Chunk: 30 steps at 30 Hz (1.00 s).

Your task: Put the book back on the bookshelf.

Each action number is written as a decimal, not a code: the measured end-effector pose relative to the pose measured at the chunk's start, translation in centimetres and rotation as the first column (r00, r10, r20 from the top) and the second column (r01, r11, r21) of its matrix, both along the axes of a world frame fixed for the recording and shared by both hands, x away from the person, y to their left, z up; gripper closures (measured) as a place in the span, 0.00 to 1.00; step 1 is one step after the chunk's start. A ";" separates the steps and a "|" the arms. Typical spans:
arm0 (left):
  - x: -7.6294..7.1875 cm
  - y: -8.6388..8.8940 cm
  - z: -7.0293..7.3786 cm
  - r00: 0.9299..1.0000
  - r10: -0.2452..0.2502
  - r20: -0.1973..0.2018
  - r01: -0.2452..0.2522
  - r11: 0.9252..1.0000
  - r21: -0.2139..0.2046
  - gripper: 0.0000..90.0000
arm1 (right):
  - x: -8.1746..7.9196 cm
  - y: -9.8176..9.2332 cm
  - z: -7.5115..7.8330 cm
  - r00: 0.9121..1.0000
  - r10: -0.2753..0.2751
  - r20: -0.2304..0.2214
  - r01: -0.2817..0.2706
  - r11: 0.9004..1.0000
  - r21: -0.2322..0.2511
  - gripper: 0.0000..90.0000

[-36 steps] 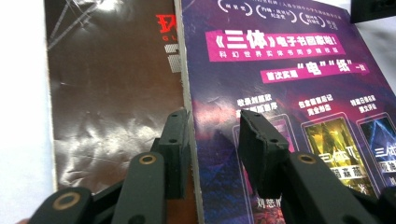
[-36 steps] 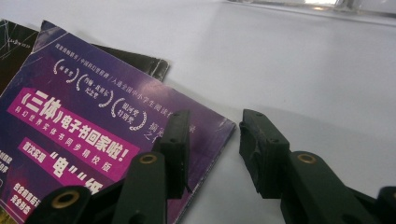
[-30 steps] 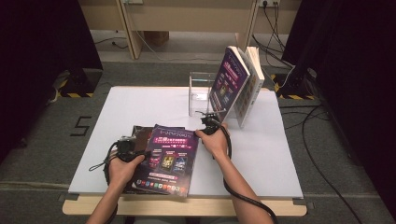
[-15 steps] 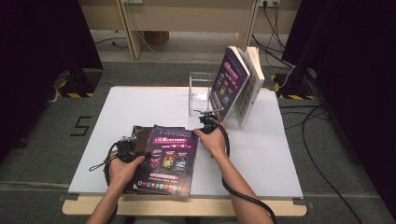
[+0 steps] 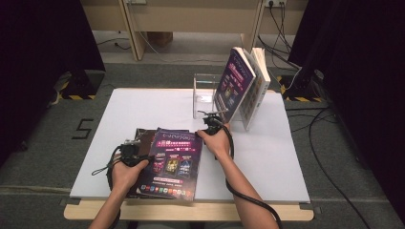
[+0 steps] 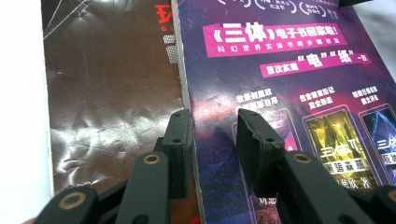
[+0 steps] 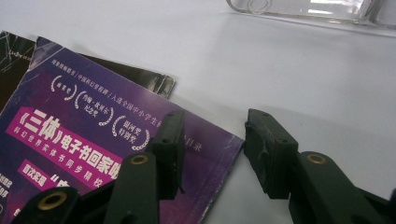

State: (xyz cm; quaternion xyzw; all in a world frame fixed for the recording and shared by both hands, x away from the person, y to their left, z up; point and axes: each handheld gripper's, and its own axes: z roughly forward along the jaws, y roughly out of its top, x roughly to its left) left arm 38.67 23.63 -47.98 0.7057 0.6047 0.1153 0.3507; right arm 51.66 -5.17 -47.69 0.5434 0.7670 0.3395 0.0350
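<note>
High view: white table (image 5: 267, 157) with a purple book (image 5: 174, 162) lying flat near the front edge, partly covering a dark book (image 5: 143, 138) of which only the left strip and far corner show. Left gripper (image 5: 129, 153) rests at the purple book's left edge, largely hidden by the hand; right gripper (image 5: 211, 125) sits at the book's far right corner. Behind it, a clear stand (image 5: 205, 95) holds further books (image 5: 241, 86) leaning upright; their lower edges are hard to make out.

Left gripper view: jaws stand apart, one over the dark book (image 6: 107, 93), the other over the purple book (image 6: 289, 70); whether the pads touch the covers cannot be told, and the book's near end is cut off.

Right gripper view: jaws apart, having just been opening, straddling the purple book's (image 7: 84, 140) corner; one pad overlaps the cover, the other stands over bare table (image 7: 280, 70). Nothing is clamped. Clear stand's (image 7: 308, 9) base is cropped at top
</note>
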 end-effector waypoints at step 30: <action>-0.2 -0.5 0.1 1.000 0.018 0.012 -0.018 0.999 0.032 0.72 | 0.1 -0.5 -0.4 1.000 -0.010 0.022 0.008 0.998 0.057 0.65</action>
